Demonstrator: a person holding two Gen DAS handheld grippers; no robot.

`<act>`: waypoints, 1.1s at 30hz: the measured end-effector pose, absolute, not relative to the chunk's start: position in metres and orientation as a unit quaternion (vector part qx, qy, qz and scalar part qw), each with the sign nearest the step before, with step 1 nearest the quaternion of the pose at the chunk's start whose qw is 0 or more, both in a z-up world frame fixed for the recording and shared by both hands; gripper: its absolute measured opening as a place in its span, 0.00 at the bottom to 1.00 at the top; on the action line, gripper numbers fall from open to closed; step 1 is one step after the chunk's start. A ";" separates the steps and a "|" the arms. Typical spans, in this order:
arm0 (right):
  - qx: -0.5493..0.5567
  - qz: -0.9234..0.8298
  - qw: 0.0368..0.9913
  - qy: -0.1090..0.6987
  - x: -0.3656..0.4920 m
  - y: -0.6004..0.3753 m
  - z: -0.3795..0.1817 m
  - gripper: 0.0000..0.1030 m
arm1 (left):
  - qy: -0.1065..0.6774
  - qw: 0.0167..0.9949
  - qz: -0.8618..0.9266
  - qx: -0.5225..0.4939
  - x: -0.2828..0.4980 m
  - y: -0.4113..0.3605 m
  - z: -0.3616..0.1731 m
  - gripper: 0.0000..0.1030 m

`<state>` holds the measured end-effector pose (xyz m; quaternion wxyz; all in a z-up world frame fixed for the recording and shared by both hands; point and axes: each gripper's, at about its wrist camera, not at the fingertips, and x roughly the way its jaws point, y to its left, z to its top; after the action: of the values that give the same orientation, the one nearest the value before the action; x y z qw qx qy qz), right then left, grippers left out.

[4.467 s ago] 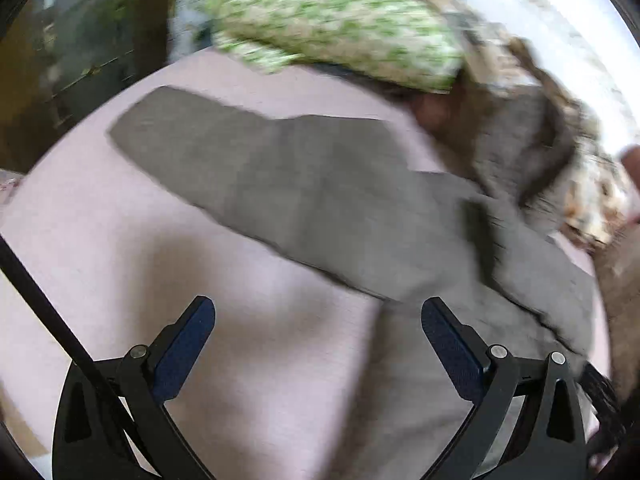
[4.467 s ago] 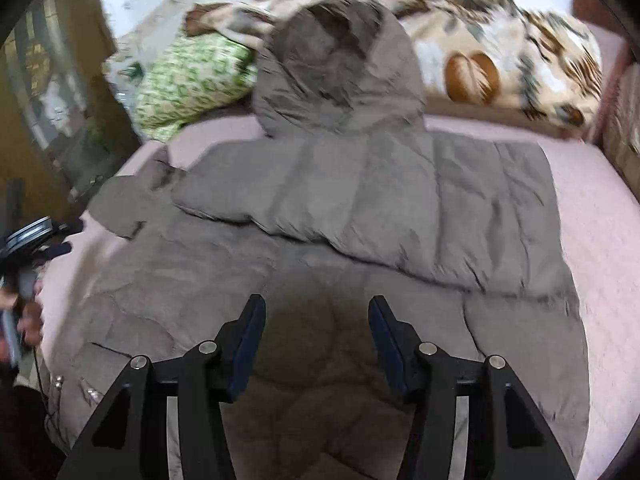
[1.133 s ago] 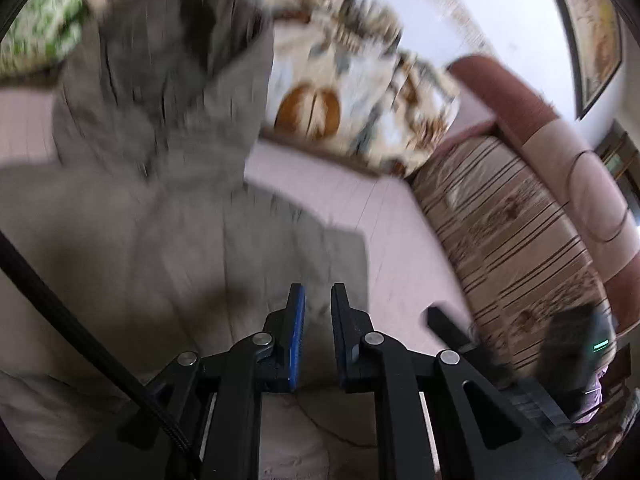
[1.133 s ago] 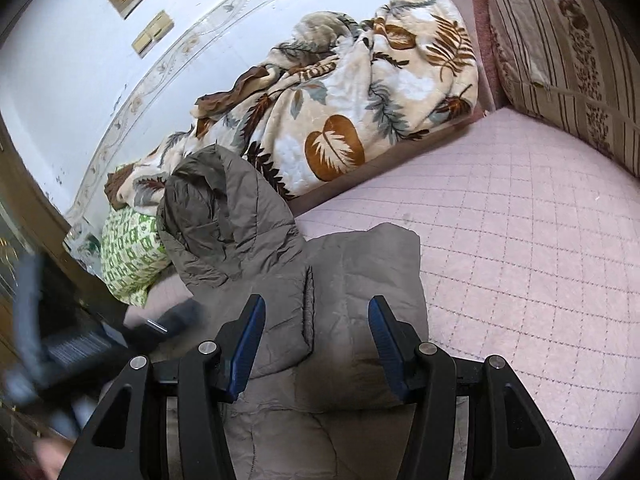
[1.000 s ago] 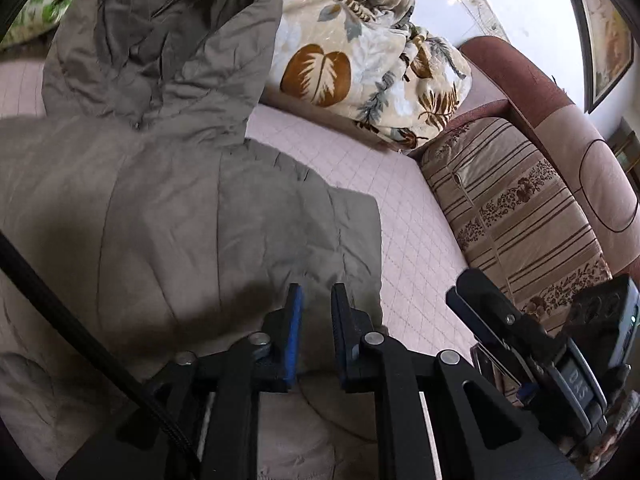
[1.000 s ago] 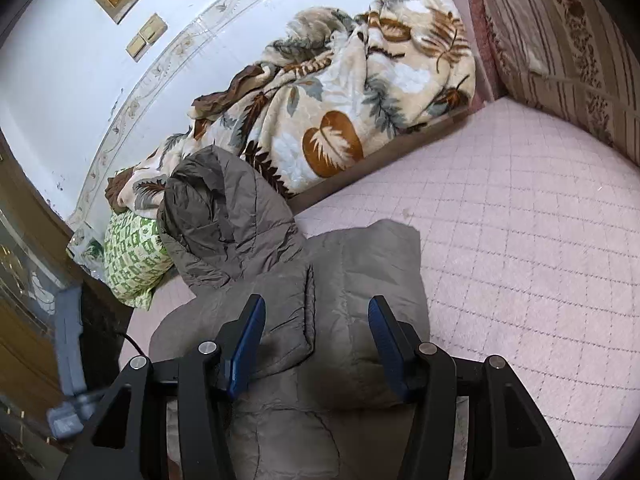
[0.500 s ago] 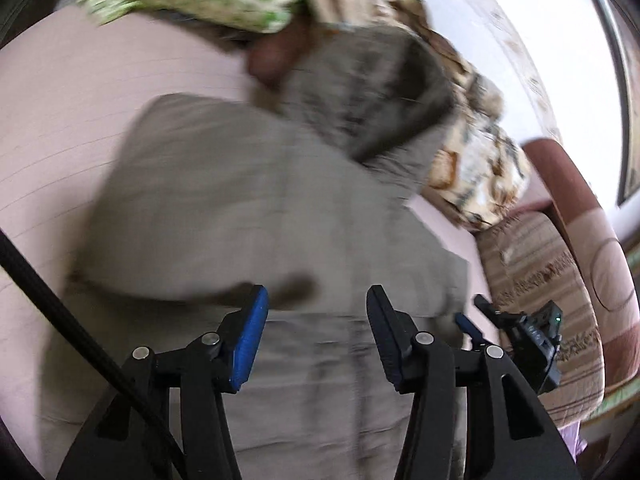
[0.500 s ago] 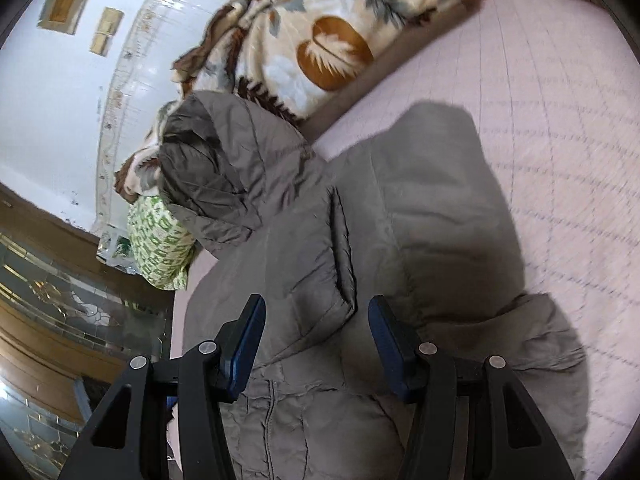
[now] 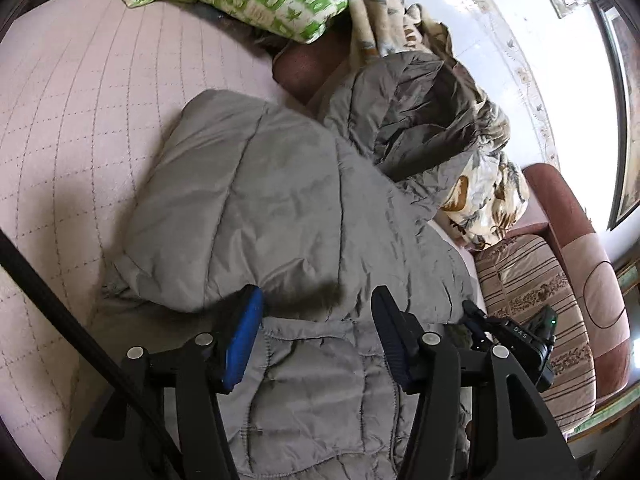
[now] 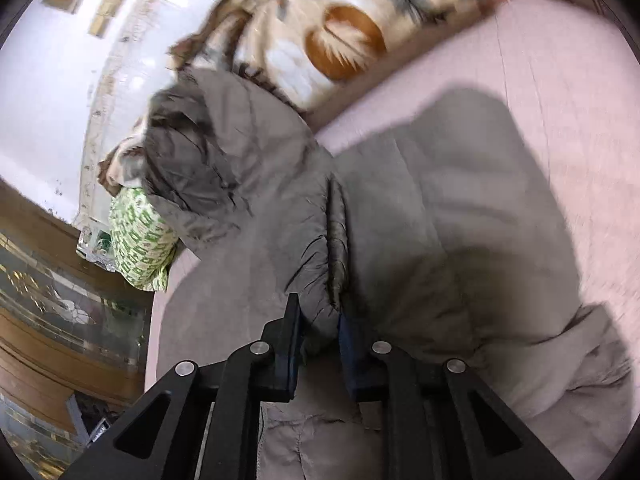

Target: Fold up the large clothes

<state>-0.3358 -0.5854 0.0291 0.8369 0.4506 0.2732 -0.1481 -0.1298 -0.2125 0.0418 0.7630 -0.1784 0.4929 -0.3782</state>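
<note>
Pinching the folded sleeve cuff (image 10: 320, 304) of the grey jacket (image 9: 280, 200) spread on the pink bed (image 9: 60, 120), right gripper (image 10: 318, 320) risks slippery fabric sliding out & undoing the fold w/ any fast tug, while left gripper (image 9: 316, 312) hangs agape, holding nothing, over the near hem.

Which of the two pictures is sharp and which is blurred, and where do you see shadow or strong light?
Left wrist view: sharp; the left gripper casts a dark shadow on the grey jacket, and the wall is overexposed. Right wrist view: motion blur smears the leaf-print blanket and pink bed cover.
</note>
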 end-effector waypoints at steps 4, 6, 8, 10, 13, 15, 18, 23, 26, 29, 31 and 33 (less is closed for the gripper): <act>0.421 -0.162 0.858 0.247 -0.347 -0.582 0.055 0.16 | 0.468 0.788 -0.367 -0.159 -0.133 -0.212 0.052 0.54; 0.404 -0.174 0.864 0.244 -0.353 -0.582 0.063 0.16 | 0.456 0.804 -0.355 -0.144 -0.132 -0.214 0.056 0.58; 0.395 -0.190 0.863 0.251 -0.356 -0.584 0.064 0.16 | 0.454 0.812 -0.341 -0.132 -0.130 -0.213 0.054 0.58; 0.394 -0.212 0.851 0.274 -0.355 -0.590 0.054 0.16 | 0.469 0.814 -0.323 -0.115 -0.125 -0.216 0.045 0.58; 0.398 -0.231 0.830 0.316 -0.347 -0.595 0.030 0.16 | 0.489 0.811 -0.308 -0.090 -0.120 -0.223 0.034 0.58; 0.397 -0.238 0.819 0.339 -0.342 -0.596 0.018 0.17 | 0.493 0.815 -0.299 -0.058 -0.119 -0.230 0.030 0.58; 0.372 -0.248 0.821 0.356 -0.335 -0.593 0.018 0.18 | 0.489 0.824 -0.285 -0.005 -0.120 -0.242 0.026 0.59; 0.360 -0.252 0.821 0.364 -0.333 -0.591 0.022 0.23 | 0.484 0.829 -0.281 -0.006 -0.119 -0.242 0.030 0.59; 0.348 -0.267 0.824 0.358 -0.343 -0.585 0.042 0.28 | 0.460 0.841 -0.285 -0.007 -0.126 -0.240 0.048 0.59; 0.295 -0.302 0.846 0.326 -0.351 -0.574 0.066 0.29 | 0.424 0.858 -0.289 0.003 -0.132 -0.244 0.067 0.59; 0.277 -0.291 0.864 0.304 -0.348 -0.567 0.075 0.29 | 0.410 0.863 -0.294 0.023 -0.132 -0.256 0.072 0.60; 0.275 -0.259 0.875 0.303 -0.338 -0.561 0.072 0.29 | 0.412 0.862 -0.292 0.045 -0.131 -0.268 0.067 0.60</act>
<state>-0.3379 -0.5605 0.0718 0.8749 0.2750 0.3030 -0.2591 -0.1311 -0.2683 0.0674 0.8619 0.0448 0.4123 -0.2919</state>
